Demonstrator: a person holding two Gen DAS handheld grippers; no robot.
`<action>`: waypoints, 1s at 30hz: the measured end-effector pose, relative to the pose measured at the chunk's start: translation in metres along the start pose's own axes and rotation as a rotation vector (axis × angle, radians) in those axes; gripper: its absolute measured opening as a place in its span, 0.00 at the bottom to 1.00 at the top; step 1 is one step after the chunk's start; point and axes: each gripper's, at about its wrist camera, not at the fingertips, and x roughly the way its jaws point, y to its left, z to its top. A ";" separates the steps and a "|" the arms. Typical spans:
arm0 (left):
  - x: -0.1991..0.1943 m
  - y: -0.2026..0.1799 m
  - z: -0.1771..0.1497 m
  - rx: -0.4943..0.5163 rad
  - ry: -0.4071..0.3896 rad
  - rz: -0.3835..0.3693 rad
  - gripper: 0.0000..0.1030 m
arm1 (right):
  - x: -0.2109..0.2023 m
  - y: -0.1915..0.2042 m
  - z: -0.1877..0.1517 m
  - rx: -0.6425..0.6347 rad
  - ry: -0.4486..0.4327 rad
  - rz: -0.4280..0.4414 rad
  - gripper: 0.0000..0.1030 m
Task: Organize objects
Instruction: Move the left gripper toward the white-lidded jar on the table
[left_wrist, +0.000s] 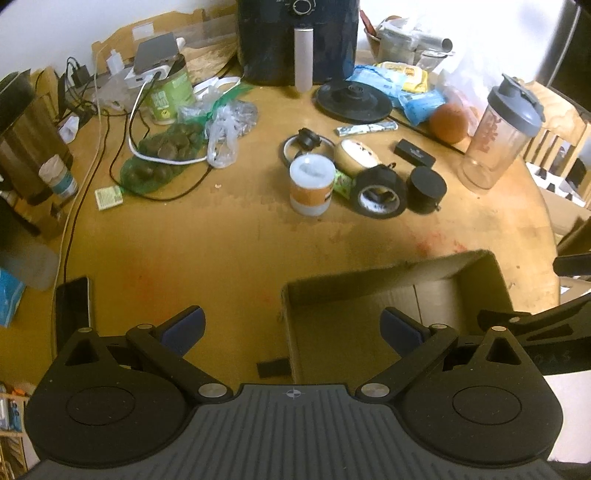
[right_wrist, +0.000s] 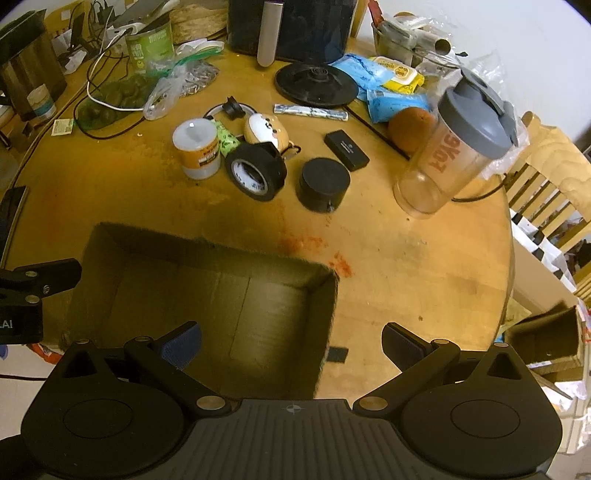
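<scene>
Grippers, left gripper (left_wrist: 291, 326) and right gripper (right_wrist: 291, 341), are hovering wide open and empty over a cardboard box (right_wrist: 207, 291), facing a light, stiff tape roll (right_wrist: 255, 171) best pinched across its rim.

The air fryer (left_wrist: 297, 40) is cut off by the top edge. A phone (right_wrist: 11, 218) is clipped at the left edge. The green packet (left_wrist: 342, 183) lies mostly hidden behind the white jar (left_wrist: 311, 184). The jar's label print is too small to read.
</scene>
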 end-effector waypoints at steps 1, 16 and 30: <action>0.001 0.001 0.003 0.004 -0.002 -0.002 1.00 | 0.001 0.001 0.003 0.000 0.000 -0.003 1.00; 0.022 0.017 0.046 0.052 -0.022 -0.041 1.00 | 0.005 0.012 0.042 0.037 -0.006 -0.042 1.00; 0.041 0.020 0.069 0.106 -0.042 -0.098 1.00 | 0.003 0.012 0.047 0.098 0.009 -0.103 1.00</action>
